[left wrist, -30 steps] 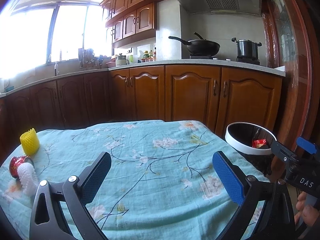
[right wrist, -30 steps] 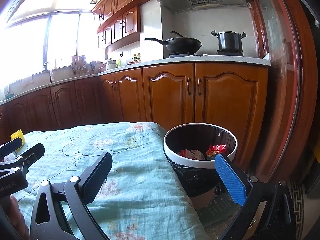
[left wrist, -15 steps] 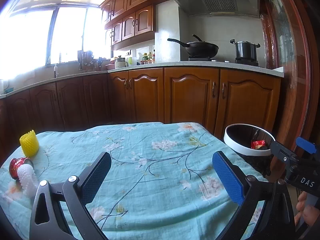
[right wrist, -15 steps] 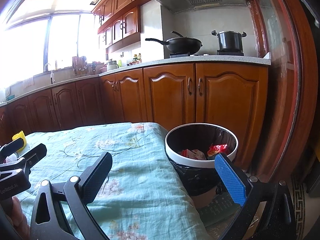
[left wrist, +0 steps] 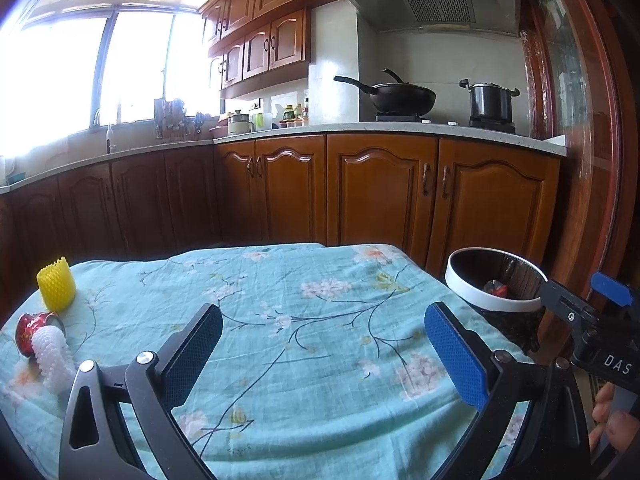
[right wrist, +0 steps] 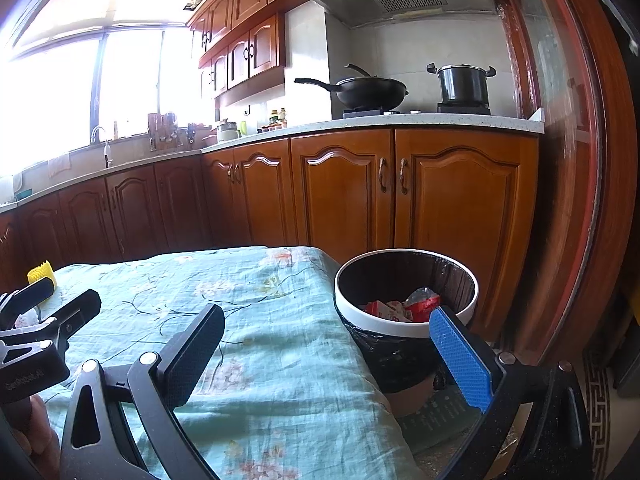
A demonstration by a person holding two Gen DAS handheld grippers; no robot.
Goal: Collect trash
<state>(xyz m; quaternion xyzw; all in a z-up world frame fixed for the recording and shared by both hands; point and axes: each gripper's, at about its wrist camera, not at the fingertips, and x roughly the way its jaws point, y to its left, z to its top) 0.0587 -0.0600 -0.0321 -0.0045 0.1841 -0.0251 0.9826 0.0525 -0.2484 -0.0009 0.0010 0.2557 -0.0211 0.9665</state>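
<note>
Progress: wrappers [right wrist: 404,308] in bin [right wrist: 400,326] at 2 o'clock | left: can [left wrist: 34,330], white net [left wrist: 54,356], yellow net [left wrist: 56,288] on table [left wrist: 304,344] at 9 o'clock | left gripper [left wrist: 324,354], right gripper [right wrist: 326,354]: spread, empty.

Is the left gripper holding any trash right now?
No, the left gripper is open with only the floral tablecloth showing between its fingers, while the yellow foam net and red can sit off to its left.

On your far left, a yellow foam net [left wrist: 56,289] stood upright, a red can [left wrist: 33,331] lay tipped beside a white foam net [left wrist: 54,355] — while the white-rimmed bin [right wrist: 406,326] held red wrappers [right wrist: 404,308].
</note>
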